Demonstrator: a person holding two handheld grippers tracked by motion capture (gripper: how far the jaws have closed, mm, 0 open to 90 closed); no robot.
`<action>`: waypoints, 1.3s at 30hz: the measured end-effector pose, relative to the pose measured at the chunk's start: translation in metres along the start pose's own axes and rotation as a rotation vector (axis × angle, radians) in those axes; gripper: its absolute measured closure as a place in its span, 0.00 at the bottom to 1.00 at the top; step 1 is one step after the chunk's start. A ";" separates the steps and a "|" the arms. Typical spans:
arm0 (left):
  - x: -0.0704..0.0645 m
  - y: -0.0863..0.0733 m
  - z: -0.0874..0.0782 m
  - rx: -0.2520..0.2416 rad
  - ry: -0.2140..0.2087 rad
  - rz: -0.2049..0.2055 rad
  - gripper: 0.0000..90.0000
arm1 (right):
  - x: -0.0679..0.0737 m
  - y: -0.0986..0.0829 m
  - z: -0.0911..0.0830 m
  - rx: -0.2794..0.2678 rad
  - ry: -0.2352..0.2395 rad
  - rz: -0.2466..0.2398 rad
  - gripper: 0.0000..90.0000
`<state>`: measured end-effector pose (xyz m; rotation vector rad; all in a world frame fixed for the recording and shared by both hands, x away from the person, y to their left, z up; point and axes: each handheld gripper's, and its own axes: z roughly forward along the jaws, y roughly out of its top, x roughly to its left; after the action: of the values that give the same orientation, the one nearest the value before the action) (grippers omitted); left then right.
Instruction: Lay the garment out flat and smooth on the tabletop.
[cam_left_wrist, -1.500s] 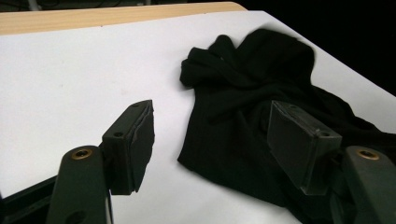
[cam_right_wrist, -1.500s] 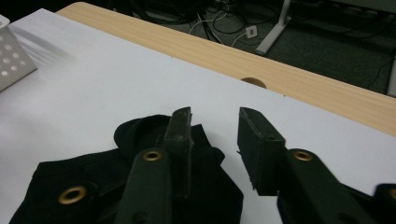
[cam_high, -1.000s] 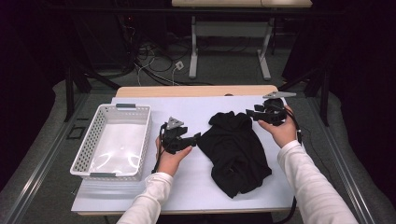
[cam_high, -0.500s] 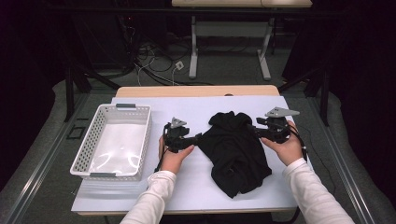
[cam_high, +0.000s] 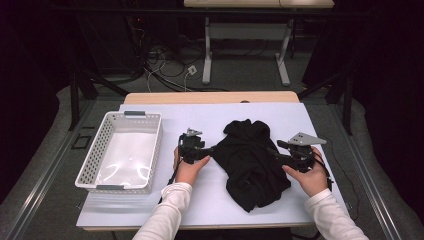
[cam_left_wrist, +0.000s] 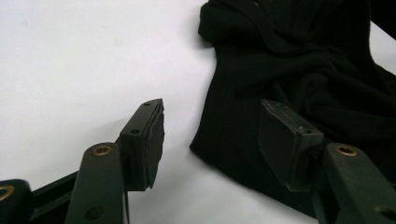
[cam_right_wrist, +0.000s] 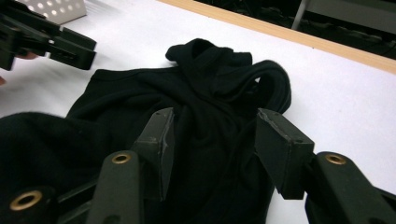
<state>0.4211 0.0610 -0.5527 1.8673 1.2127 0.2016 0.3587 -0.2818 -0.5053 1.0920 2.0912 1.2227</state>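
On the white desk (cam_high: 150, 210), a crumpled black garment (cam_high: 252, 162) lies just right of the white basket (cam_high: 150, 150), with bare desk between them. The left claw (cam_left_wrist: 210, 140) sits at the garment's basket-side edge, jaws apart, one jaw over bare desk and the other over cloth. The right claw (cam_right_wrist: 212, 154) hovers over the garment's far side from the basket, jaws apart too, with folds between them. The step in hand looks like taking hold at both sides. Next, each claw likely needs to lower and close on an edge of the fabric.
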 end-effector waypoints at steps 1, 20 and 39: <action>0.000 -0.001 0.002 0.004 -0.001 -0.007 0.47 | 0.000 -0.002 0.000 -0.003 0.002 -0.002 0.53; -0.004 -0.007 0.015 0.053 -0.019 0.000 0.62 | 0.006 -0.048 -0.013 0.088 0.031 0.033 0.53; -0.002 -0.003 0.008 0.067 0.010 0.026 0.97 | -0.007 -0.061 -0.007 0.190 0.024 0.072 0.95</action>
<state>0.4222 0.0550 -0.5587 1.9428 1.2150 0.1867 0.3331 -0.3080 -0.5556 1.2513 2.2408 1.0913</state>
